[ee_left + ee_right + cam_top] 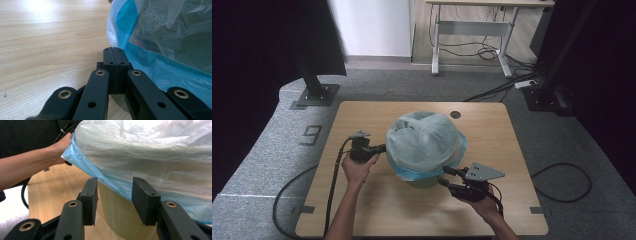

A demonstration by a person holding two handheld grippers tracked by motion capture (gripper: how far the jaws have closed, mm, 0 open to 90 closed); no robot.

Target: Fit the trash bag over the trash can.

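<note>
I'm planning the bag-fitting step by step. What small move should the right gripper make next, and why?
Probably ease the right gripper forward and close on the blue hem of the bag. Its jaws stand open with the hem hanging loose just ahead over the bin, while the left gripper, jaws shut, sits at the bag's far edge.

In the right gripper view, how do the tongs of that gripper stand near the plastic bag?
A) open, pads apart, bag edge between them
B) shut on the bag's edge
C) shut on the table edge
A: the right tongs stand open, pads clearly apart, with the blue bag edge hanging between them, unpressed.
</note>
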